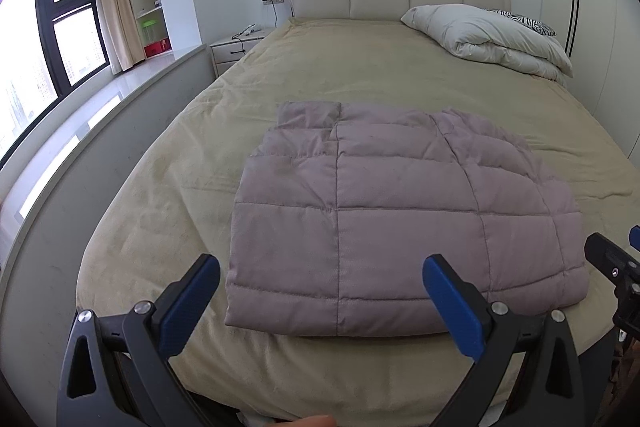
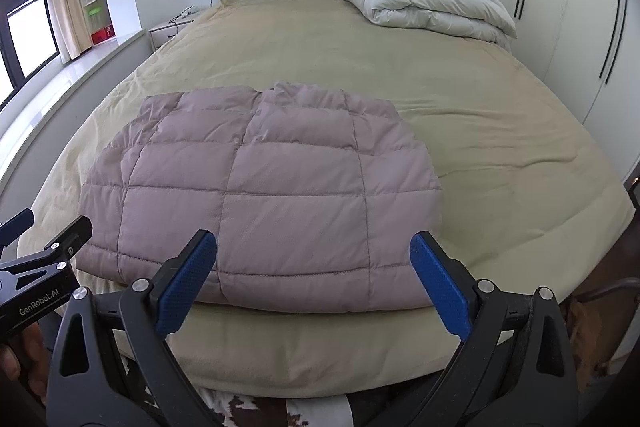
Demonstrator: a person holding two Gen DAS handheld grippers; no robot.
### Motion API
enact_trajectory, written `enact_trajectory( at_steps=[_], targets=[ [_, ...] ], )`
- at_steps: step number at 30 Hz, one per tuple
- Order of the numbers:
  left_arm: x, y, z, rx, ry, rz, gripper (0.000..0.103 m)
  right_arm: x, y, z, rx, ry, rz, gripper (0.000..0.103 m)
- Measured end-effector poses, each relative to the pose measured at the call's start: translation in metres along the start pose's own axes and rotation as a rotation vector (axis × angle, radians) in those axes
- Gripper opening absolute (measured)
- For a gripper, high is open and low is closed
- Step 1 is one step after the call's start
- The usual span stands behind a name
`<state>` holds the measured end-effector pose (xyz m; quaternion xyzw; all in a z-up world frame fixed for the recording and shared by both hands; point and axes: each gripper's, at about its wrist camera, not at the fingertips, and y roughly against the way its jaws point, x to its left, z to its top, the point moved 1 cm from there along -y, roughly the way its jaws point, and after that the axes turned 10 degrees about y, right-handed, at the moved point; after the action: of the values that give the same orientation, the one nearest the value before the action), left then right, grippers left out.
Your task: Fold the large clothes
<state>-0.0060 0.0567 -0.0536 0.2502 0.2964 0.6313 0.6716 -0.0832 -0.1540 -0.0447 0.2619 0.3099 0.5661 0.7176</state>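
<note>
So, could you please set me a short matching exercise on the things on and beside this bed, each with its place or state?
Things:
1. quilted jacket
2. white duvet
3. nightstand
4. left gripper

Places or states:
A. bundled near the headboard
B. beside the bed, towards the window
C. open, holding nothing
D. folded at the foot end

Pairs: 1-D, 2-A, 3-B, 4-C

A mauve quilted jacket (image 1: pixel 400 211) (image 2: pixel 264 195) (puffy, stitched in squares) lies folded flat near the bed's foot.
</note>
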Motion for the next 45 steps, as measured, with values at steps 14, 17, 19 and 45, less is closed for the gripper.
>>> enact_trajectory(
  at_steps=[14,17,19,45],
  targets=[
    [0.000,-0.003,-0.002,0.014,0.003,-0.007,0.103,0.003,-0.006,-0.003,0.012,0.013,0.005,0.099],
    [0.000,-0.004,-0.003,0.015,0.003,-0.006,0.103,0.005,-0.008,-0.003,0.017,0.012,0.006,0.099],
    [0.000,-0.004,-0.003,0.017,0.001,-0.006,0.103,0.005,-0.009,-0.004,0.019,0.014,0.007,0.099],
    [0.000,-0.005,-0.004,0.020,0.000,-0.005,0.103,0.007,-0.011,-0.005,0.025,0.008,0.009,0.099]
  ],
)
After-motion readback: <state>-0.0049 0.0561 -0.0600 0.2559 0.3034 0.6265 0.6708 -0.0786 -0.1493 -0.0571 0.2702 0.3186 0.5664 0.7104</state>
